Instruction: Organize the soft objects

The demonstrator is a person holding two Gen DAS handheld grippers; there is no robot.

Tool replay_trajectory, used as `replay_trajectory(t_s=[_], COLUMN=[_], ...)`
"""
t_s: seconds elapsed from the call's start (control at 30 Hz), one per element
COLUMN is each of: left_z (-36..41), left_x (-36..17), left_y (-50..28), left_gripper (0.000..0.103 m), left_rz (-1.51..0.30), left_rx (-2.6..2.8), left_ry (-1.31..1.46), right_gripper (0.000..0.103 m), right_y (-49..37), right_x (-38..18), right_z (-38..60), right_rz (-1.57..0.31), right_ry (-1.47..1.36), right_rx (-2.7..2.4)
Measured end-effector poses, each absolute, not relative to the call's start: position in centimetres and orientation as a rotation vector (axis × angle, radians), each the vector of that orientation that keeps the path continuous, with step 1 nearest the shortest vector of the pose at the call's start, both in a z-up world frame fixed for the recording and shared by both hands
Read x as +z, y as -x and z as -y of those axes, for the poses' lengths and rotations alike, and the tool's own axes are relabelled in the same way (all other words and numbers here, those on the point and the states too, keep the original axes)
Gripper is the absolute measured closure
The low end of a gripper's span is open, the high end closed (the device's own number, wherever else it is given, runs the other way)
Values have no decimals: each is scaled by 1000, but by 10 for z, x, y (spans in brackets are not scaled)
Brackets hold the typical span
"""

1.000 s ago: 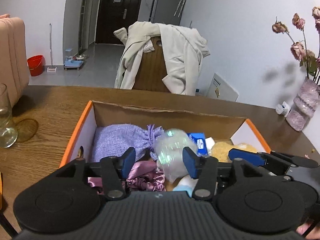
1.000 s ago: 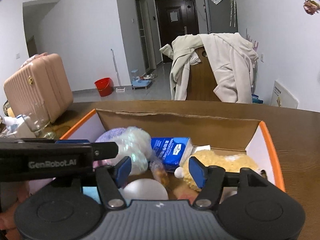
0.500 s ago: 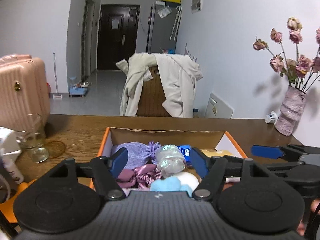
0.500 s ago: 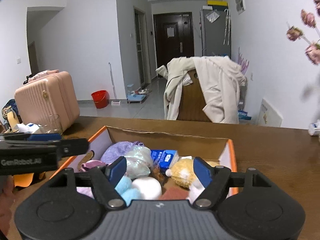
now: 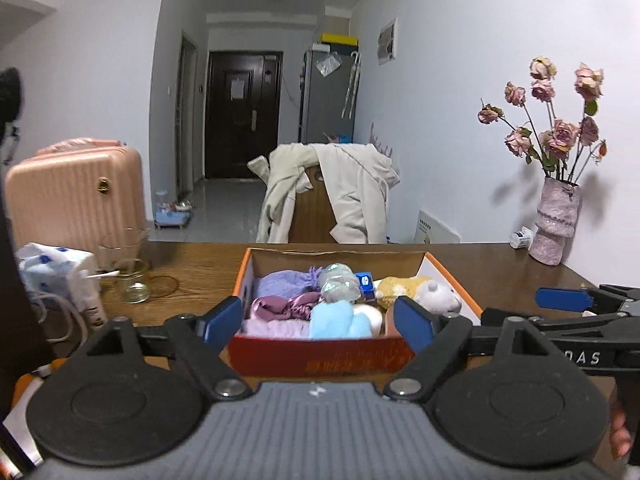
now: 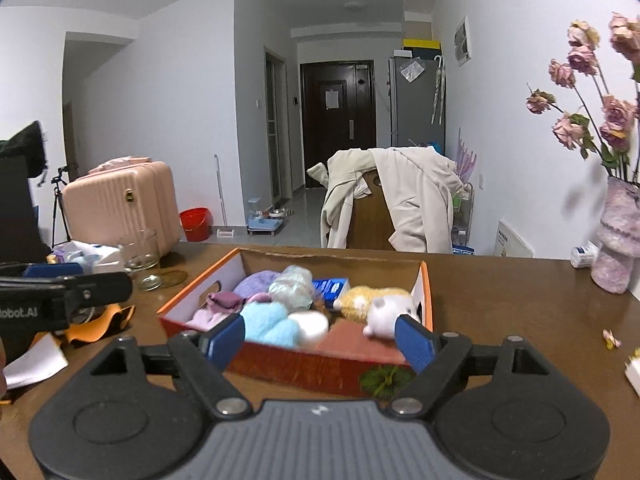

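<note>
Orange-rimmed cardboard box [image 5: 448, 280] sits on the table [image 5: 200, 272] just ahead of both tools, soft items packed inside. Left tool [image 5: 318, 322] and right tool [image 6: 320, 338] are both opening, nothing between their jaws. One box; roughly eight soft items, including one plush toy [image 6: 380, 304].

A pink suitcase [image 5: 76, 192] stands beyond the desk [image 5: 200, 264]. Dried roses sit in a vase [image 5: 558, 220] at the wall. A coat [image 6: 416, 196] drapes a chair.
</note>
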State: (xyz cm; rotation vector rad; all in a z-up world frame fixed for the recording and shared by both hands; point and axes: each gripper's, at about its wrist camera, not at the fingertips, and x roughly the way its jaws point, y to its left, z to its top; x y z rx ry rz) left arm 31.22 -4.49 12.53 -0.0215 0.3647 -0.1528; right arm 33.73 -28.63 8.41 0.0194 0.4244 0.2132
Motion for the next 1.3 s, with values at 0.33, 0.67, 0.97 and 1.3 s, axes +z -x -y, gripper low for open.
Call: replay_trajectory(t_s=[0.33, 0.67, 0.97, 1.3], left_z=[30, 14, 15, 13], left_x=[99, 57, 34, 21], left_y=[-216, -136, -85, -55], left_gripper=[7, 7, 5, 4], left_rz=[-329, -316, -341, -344], left_rx=[-130, -110, -101, -104], left_ry=[27, 51, 34, 30], right_gripper=[20, 15, 14, 11], right_y=[-245, -158, -101, -66], right_x=[62, 27, 5, 2], right_z=[269, 244, 240, 239], right_rz=[-392, -365, -381, -348], right_ry=[22, 63, 46, 37], right_rx=[227, 260, 281, 305])
